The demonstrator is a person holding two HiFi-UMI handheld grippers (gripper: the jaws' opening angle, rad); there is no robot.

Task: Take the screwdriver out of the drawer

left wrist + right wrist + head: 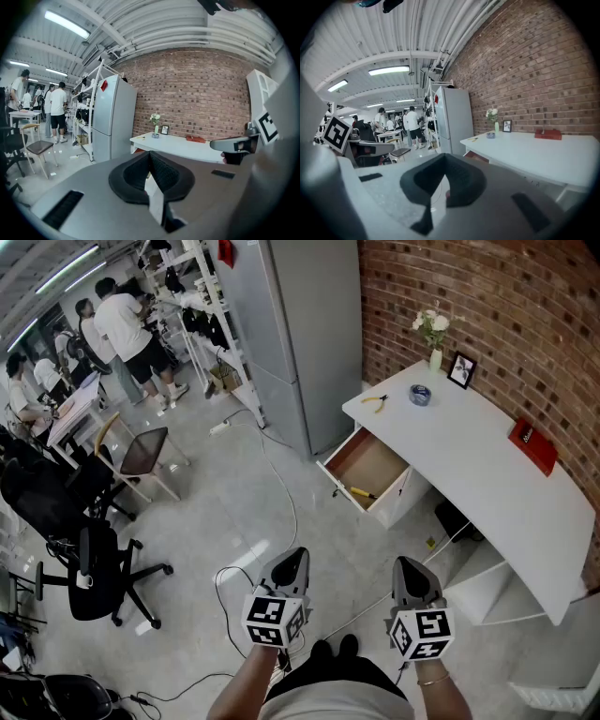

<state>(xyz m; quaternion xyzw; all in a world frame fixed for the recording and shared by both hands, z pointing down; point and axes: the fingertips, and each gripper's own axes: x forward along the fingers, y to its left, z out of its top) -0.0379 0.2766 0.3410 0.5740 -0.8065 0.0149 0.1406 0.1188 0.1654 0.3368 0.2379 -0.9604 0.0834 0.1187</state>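
Both forearms reach forward, low at the waist, with the left gripper (296,557) and right gripper (409,565) each pressed together and empty, well apart from the open drawer (370,460), where the screwdriver (360,492) lies near its front edge.

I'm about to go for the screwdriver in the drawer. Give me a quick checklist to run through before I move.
1. Drawer open: ok.
2. Screwdriver visible inside, near the drawer's front: ok.
3. Left gripper empty: ok, jaws together on nothing.
4. Right gripper empty: ok, jaws together on nothing.
5. Jaws apart for a grasp: not ok, both shut.
6. Grippers at the drawer: not ok, both held close to the body, with bare floor between.
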